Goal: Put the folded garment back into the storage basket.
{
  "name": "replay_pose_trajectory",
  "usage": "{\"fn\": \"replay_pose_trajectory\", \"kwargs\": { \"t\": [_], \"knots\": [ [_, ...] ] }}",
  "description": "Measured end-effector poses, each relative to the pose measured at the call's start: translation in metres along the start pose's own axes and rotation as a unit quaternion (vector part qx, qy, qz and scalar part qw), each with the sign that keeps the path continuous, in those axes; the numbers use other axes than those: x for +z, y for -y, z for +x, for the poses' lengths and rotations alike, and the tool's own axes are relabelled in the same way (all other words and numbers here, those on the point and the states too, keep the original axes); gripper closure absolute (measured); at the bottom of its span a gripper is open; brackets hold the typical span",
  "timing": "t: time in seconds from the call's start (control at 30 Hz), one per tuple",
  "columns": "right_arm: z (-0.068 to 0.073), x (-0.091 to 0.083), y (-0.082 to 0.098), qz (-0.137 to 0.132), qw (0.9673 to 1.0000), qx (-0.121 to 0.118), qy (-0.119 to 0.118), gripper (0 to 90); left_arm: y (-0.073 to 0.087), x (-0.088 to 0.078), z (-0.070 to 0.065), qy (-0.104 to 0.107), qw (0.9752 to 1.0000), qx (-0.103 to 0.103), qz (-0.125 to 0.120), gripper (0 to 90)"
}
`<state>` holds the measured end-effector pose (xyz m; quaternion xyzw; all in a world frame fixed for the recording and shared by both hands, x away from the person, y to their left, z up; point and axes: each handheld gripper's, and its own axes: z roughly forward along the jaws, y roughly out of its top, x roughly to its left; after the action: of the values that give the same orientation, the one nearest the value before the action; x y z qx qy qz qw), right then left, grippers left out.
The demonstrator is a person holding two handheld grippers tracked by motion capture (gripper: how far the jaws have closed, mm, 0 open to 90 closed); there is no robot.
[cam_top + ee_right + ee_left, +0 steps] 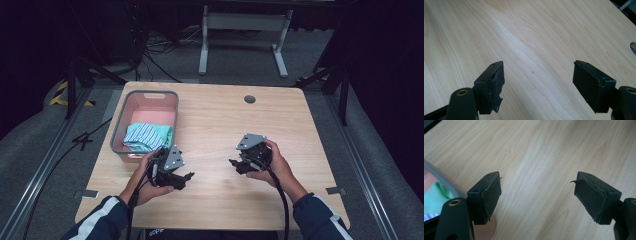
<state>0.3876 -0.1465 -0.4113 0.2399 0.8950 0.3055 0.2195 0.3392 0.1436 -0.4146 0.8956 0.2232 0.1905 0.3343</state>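
Observation:
A pink basket with a grey rim (pixel 146 95) stands at the table's left, holding a folded striped blue and green cloth (pixel 147 136). My left gripper (pixel 188 176) hovers low over the wood just right of the basket's near corner, jaws wide apart with nothing between them. In the left gripper view the left gripper (pixel 537 197) frames bare wood, with the basket rim (pixel 441 178) and green cloth (pixel 435 198) at the left edge. My right gripper (pixel 233 163) sits right of centre, open and empty. The right gripper (pixel 539 83) looks down on bare wood.
The light wooden table (pixel 215 120) has a round cable hole (pixel 249 99) near its far edge, also the cable hole (pixel 633 47) in the right gripper view. Black cables trail from both grippers over the near edge. A white desk frame (pixel 240 35) stands beyond.

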Motion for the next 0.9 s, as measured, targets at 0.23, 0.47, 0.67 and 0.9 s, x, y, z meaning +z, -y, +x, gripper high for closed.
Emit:
{"fn": "replay_pose_trajectory", "kwargs": {
  "t": [0.23,0.47,0.67,0.9],
  "knots": [
    [-0.004,-0.011,0.024,0.002,0.9999,0.013,0.009,26.4,0.01,0.009,-0.006,0.006,0.9998,0.01,0.017,20.4],
    [-0.005,-0.019,0.051,0.003,0.9997,0.023,0.011,26.6,0.017,0.016,-0.01,0.017,0.9996,0.004,0.023,19.7],
    [-0.007,-0.022,0.077,-0.001,0.9992,0.039,0.003,26.5,0.024,0.019,-0.012,0.027,0.9995,-0.008,0.014,20.0],
    [-0.006,-0.026,0.107,-0.002,0.9974,0.073,0.001,25.6,0.033,0.022,-0.011,0.047,0.9987,-0.017,0.012,19.3]
  ]
}}
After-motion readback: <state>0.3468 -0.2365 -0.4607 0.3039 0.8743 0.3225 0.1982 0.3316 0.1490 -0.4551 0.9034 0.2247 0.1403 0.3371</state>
